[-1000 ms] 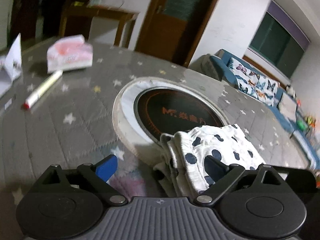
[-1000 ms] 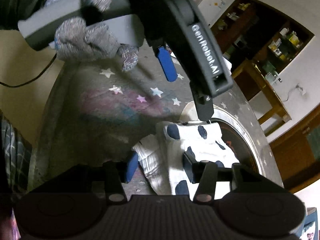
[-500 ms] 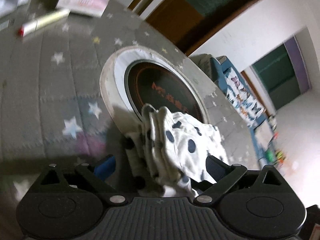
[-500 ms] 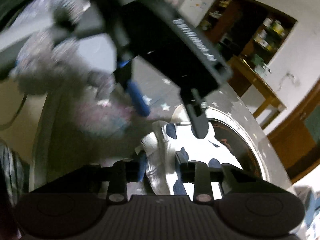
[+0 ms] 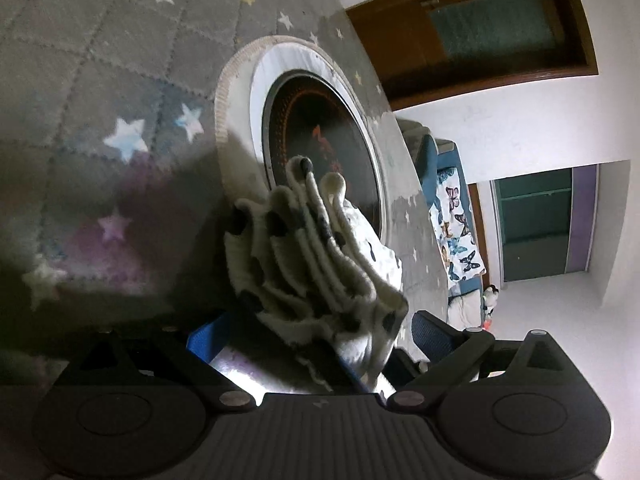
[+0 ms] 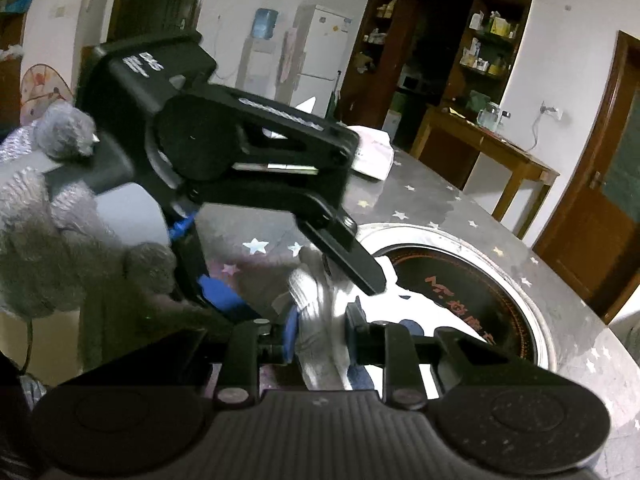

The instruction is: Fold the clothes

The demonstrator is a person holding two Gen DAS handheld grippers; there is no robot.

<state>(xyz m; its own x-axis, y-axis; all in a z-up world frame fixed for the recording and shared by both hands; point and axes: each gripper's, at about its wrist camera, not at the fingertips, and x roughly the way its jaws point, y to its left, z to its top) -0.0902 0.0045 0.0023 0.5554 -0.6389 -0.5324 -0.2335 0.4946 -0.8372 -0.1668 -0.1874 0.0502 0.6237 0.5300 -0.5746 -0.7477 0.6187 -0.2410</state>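
Note:
A folded white cloth with dark blue dots (image 5: 320, 264) stands on edge between my left gripper's (image 5: 312, 336) wide-apart fingers, its stacked fold edges facing the camera. In the right wrist view the same cloth (image 6: 316, 312) is pinched between my right gripper's (image 6: 320, 336) blue pads, and it is lifted off the grey star-patterned table (image 6: 440, 208). The left gripper (image 6: 296, 292) reaches in from the left, held by a grey-gloved hand (image 6: 48, 240), its fingers on either side of the cloth.
A round black induction hob with a white rim (image 5: 316, 120) is set in the table (image 5: 100, 80) just behind the cloth; it also shows in the right wrist view (image 6: 472, 280). A tissue pack (image 6: 372, 152) lies at the far edge. A wooden side table (image 6: 488, 148) stands beyond.
The right gripper has shut on the folded cloth and lifted its edge upright. The left gripper has tilted and moved in, so the cloth's fold edges now stand between its fingers.

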